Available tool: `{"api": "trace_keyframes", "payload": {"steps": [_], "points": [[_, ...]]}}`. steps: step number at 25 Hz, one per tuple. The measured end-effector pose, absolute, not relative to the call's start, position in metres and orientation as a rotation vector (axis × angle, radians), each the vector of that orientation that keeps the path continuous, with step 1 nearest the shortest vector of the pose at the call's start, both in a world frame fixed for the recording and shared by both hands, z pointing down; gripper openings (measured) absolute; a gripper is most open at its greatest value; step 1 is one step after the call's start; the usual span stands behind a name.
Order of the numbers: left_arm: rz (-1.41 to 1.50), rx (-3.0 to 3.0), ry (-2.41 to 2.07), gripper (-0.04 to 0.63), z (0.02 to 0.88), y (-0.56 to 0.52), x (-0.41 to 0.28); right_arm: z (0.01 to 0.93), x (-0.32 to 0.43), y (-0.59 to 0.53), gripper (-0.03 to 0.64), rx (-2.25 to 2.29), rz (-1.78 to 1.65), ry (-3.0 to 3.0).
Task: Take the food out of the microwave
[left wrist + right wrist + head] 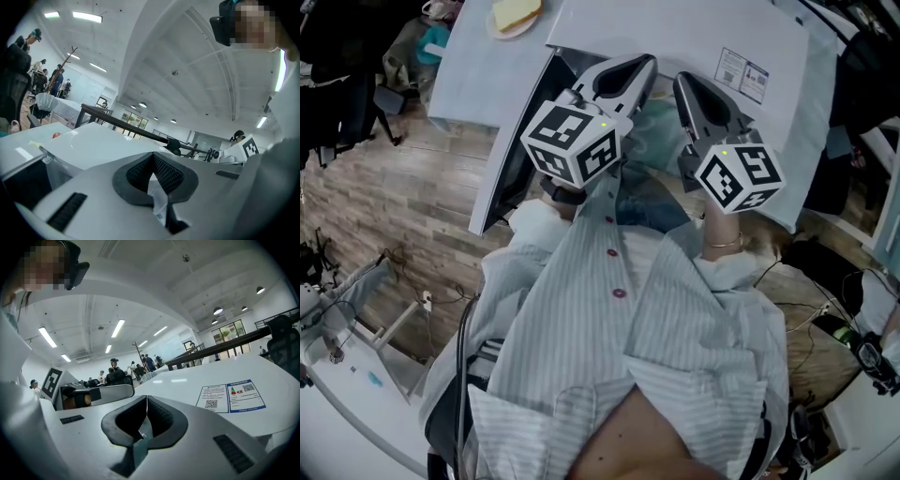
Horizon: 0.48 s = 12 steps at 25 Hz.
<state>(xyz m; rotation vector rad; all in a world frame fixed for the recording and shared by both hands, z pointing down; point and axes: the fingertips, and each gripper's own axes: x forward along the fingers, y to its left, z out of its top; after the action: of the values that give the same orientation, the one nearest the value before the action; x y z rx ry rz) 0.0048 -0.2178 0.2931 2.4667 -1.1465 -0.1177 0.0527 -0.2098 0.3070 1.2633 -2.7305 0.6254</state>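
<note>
- White microwave point(694, 28) is sitting top centre, its door point(511, 159) possibly hanging open at left.
- Jaws are pressing together, empty, on left gripper point(152, 157) and right gripper point(146, 398).
- Upper left, food point(517, 11) is lying on plate point(499, 33).

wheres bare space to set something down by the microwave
Free: microwave top left of the stickers; table strip between the plate of food and the open microwave door. Crowded: before that door, with left gripper and right gripper.
</note>
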Motion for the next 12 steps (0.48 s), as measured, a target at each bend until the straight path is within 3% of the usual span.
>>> {"api": "trace_keyframes", "payload": {"steps": [12], "points": [[-0.074, 2.401, -1.147, 0.008, 0.314, -0.209, -0.002, 0.319, 0.05, -0.202, 0.032, 1.311, 0.721, -2.718]]}}
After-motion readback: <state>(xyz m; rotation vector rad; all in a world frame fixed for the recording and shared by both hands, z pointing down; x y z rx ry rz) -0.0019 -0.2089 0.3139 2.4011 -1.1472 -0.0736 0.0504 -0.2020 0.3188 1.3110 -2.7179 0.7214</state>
